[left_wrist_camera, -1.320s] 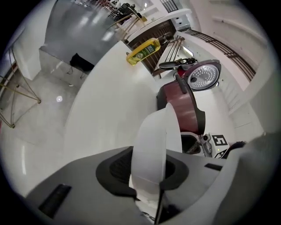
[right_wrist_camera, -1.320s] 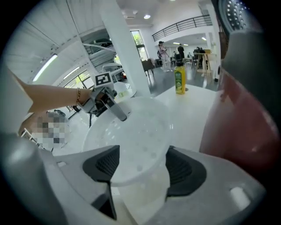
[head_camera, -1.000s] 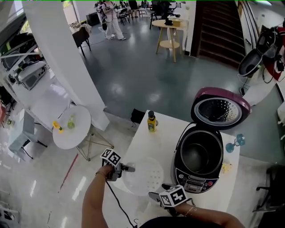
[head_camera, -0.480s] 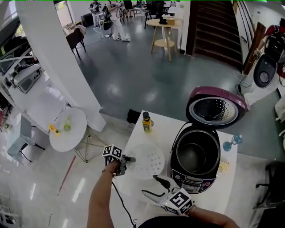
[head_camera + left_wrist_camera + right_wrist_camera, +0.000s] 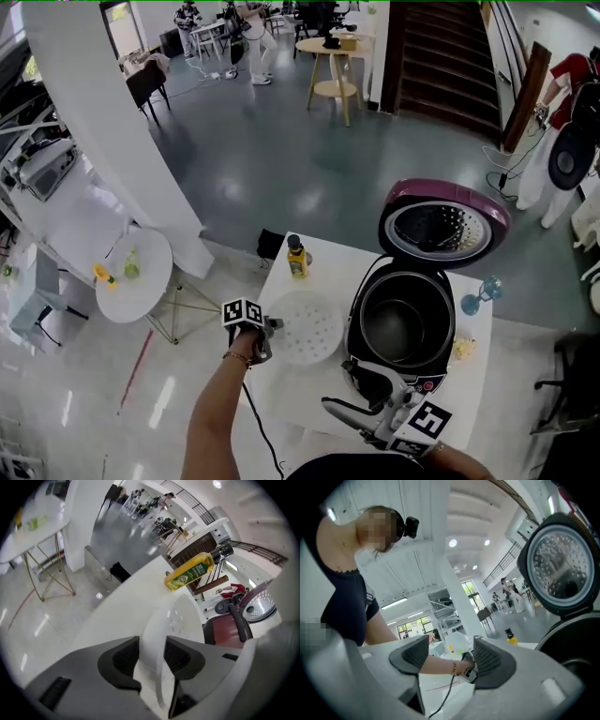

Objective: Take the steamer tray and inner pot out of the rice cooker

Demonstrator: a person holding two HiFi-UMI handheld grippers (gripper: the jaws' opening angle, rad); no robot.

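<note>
left gripper (image 5: pixel 273 328): jaws just opening off the rim of the steamer tray (image 5: pixel 307 327), lying on the bench (image 5: pixel 302 384). inner pot (image 5: pixel 398 328) sits in the rice cooker (image 5: pixel 428 379); next the right gripper (image 5: pixel 339 386), empty, jaws apart but narrowing, must grip its rim.

A shiny dark grey floor (image 5: pixel 281 159) fills the room toward 12 o'clock, with bright spots of light on it. A big white pillar (image 5: pixel 112 131) stands at 10 o'clock. A small round white table (image 5: pixel 141 292) sits at 9 o'clock. A round wooden table (image 5: pixel 314 47) is at 12 o'clock, and dark stairs (image 5: pixel 441 56) are at 1 o'clock.
</note>
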